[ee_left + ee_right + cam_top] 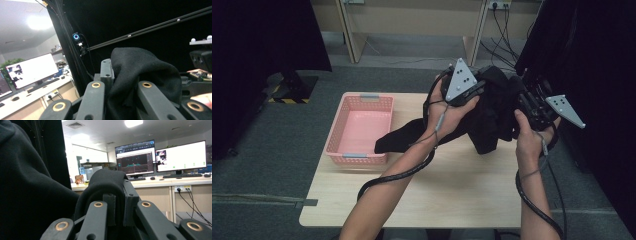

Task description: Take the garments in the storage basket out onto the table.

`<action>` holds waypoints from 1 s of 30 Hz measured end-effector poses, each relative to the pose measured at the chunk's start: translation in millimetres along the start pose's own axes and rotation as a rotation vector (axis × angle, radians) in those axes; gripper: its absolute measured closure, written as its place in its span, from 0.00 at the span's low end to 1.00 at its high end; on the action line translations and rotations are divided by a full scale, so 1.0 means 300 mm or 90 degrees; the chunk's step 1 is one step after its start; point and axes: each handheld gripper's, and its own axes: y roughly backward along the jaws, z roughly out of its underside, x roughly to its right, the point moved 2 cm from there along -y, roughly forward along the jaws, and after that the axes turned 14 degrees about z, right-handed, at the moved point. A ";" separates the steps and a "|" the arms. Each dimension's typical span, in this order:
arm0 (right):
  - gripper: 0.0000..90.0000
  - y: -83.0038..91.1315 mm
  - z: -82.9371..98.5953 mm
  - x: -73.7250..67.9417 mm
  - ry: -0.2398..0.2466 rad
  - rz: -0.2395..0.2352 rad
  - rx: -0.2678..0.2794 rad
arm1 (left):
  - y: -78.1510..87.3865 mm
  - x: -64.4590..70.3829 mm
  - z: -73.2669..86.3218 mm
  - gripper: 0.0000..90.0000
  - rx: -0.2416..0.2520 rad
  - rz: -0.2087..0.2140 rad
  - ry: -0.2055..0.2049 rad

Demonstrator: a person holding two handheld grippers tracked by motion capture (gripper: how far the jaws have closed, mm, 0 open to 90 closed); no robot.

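pink basket [362, 131] | holds black cloth [492, 117] tail end | both grippers clamp cloth

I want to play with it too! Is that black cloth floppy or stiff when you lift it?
Probably floppy: the black cloth droops between the left claw and right claw, one end trailing onto the table. Likely light, and unlikely to slip, since it bunches over the jaws.

Black tool [472, 92] (brass screws), grey triangular plates, cables
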 end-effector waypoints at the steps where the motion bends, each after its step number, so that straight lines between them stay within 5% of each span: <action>1: 0.93 0.005 0.002 0.010 0.003 0.005 -0.003 | -0.021 0.009 0.003 0.91 -0.002 0.005 0.001; 16: 0.93 0.034 0.006 0.072 -0.003 0.030 -0.004 | -0.083 0.036 0.007 0.91 -0.007 0.021 0.006; 23: 0.92 0.032 0.011 0.070 0.004 0.028 -0.011 | -0.039 0.012 0.021 0.90 -0.025 0.010 0.001; 30: 0.92 0.005 0.046 0.016 0.019 0.004 -0.035 | 0.049 -0.030 0.059 0.90 -0.044 -0.012 0.007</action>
